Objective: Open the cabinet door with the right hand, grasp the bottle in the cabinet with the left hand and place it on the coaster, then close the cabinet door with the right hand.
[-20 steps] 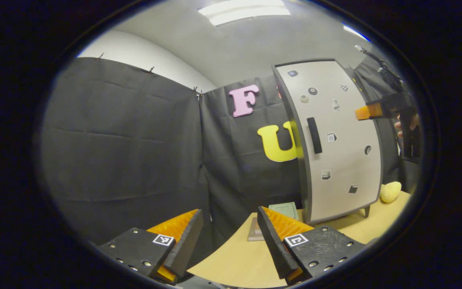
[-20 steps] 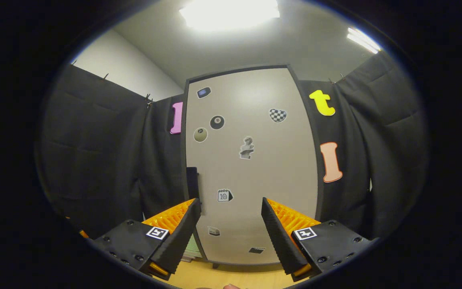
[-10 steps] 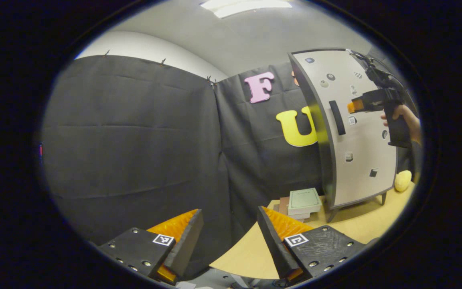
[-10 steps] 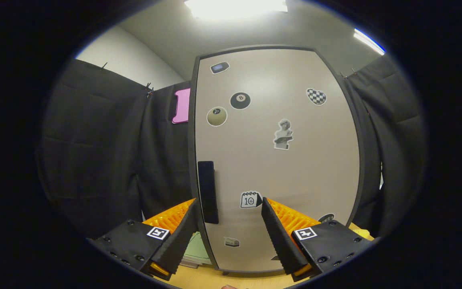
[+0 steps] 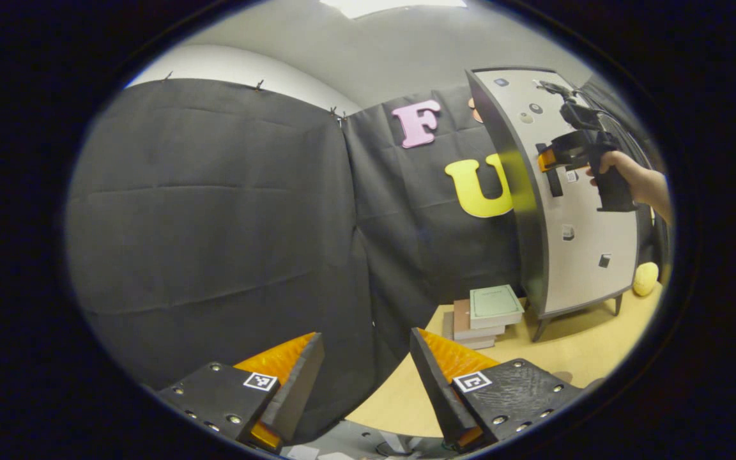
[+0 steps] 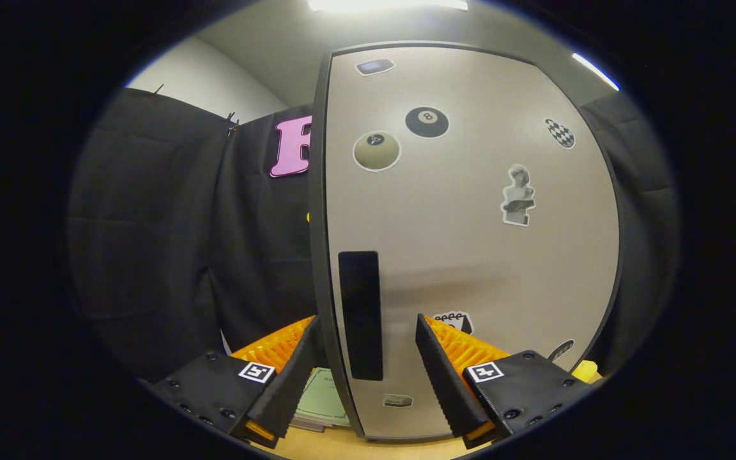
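In the left gripper view, the left gripper sits at six o'clock with its fingers spread wide and nothing between them, over the near edge of the wooden table and pointing at the black cloth wall. At about two o'clock stands the cabinet on its short legs, its pale door shut and dotted with small stickers. The right gripper is up there as well, held by a hand, its fingertips just at the dark door handle; from this angle I cannot tell whether they touch it. A stack of books lies on the table at four o'clock, just left of the cabinet's foot, and a yellow round thing lies by its right side. In the right gripper view, the right gripper is at six o'clock, fingers wide apart and holding nothing, and the cabinet door looms close ahead. The handle hangs between the two fingers, nearer the left one, without being pinched. The stack of books peeks out at seven o'clock behind the left finger. With the door shut, the bottle is hidden from sight.
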A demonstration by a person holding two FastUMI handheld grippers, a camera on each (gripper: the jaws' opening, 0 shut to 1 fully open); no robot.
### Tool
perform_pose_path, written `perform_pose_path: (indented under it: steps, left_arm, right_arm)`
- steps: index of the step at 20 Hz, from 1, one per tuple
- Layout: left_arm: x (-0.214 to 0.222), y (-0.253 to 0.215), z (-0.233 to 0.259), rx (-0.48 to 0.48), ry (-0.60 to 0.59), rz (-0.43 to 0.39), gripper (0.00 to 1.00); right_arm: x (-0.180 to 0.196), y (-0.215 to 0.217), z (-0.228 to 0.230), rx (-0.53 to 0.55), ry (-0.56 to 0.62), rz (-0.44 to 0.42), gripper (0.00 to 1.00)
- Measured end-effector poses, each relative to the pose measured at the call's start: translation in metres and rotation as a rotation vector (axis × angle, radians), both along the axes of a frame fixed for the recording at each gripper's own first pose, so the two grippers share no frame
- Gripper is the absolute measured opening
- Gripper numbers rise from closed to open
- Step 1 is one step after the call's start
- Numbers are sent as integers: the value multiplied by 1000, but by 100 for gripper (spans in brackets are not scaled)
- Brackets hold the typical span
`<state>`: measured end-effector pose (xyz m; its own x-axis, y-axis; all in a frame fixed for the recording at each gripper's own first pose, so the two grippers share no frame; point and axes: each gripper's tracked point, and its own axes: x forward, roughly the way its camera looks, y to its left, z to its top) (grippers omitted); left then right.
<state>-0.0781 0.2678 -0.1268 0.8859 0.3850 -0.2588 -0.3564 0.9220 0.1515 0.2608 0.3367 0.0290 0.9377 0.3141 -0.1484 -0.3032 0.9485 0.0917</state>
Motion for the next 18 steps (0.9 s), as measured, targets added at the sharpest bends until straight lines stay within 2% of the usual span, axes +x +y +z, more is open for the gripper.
perform_pose_path:
  steps: [1,2,3,4,6,8,10,11,12,13,14,18]
  left_arm:
    - [-2,4,1,4,-2,0,82]
    - [-3,8,1,5,-3,0,82]
    - [-6,10,1,4,-4,2,82]
    - [-8,12,1,0,-3,4,82]
    - [-10,15,0,-5,-6,6,84]
    - [-13,18,1,-3,-8,7,84]
    - [-14,18,1,-4,-7,3,82]
    - [-14,17,1,-4,-6,-1,84]
    - [-13,17,3,-1,-7,-3,84]
    - [-12,16,5,2,-11,-6,82]
    - [-8,15,8,3,-19,-12,82]
    - [11,-1,19,-6,-53,-54,82]
  right_arm:
    - [3,1,-3,-20,8,-10,93]
    - [8,3,-5,-36,12,-18,80]
    - [10,2,-6,-51,21,-30,72]
    - [12,5,-10,-59,33,-29,60]
    - [13,6,-15,-65,58,-39,58]
    - [14,5,-15,-60,60,-53,40]
    - [14,5,-15,-67,59,-48,32]
    - [16,5,-16,-75,64,-37,34]
    - [12,5,-16,-77,67,-22,28]
    - [8,4,-15,-60,82,-13,28]
    - [9,4,-16,-54,87,3,18]
    - [-13,0,-10,-58,92,77,18]
